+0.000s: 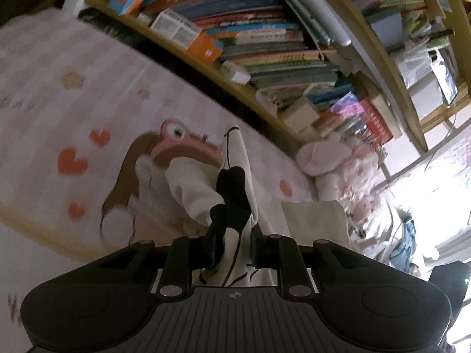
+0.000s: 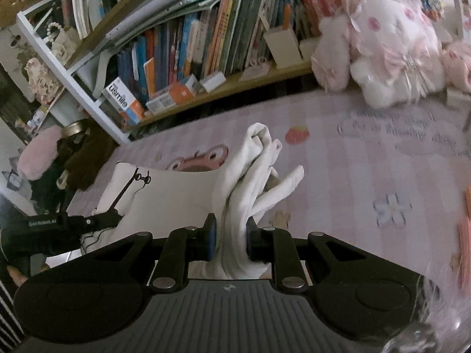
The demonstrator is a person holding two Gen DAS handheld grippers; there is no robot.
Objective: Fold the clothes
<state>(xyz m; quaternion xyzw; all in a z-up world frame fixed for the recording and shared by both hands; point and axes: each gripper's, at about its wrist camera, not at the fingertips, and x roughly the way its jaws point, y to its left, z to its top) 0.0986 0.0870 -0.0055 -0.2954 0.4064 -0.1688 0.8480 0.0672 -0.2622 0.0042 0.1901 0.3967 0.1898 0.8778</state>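
A white garment (image 2: 176,194) with a thin black line drawing is held up over the pink striped bed sheet (image 2: 368,176). My right gripper (image 2: 231,239) is shut on a bunched white edge of it, and folds stick up past the fingers. My left gripper (image 1: 234,250) is shut on another part of the white garment (image 1: 194,188), where a black printed patch and black lines show between the fingers. In the right wrist view the left gripper (image 2: 97,219) appears at the left, clamped on the garment's lower corner. The cloth spans between both grippers.
A bookshelf (image 2: 182,47) packed with books runs along the far side of the bed. Pink and white plush toys (image 2: 391,44) sit at the bed's far right. A dark brown plush thing (image 2: 85,158) lies at the left end. The sheet (image 1: 73,111) has cartoon prints and hearts.
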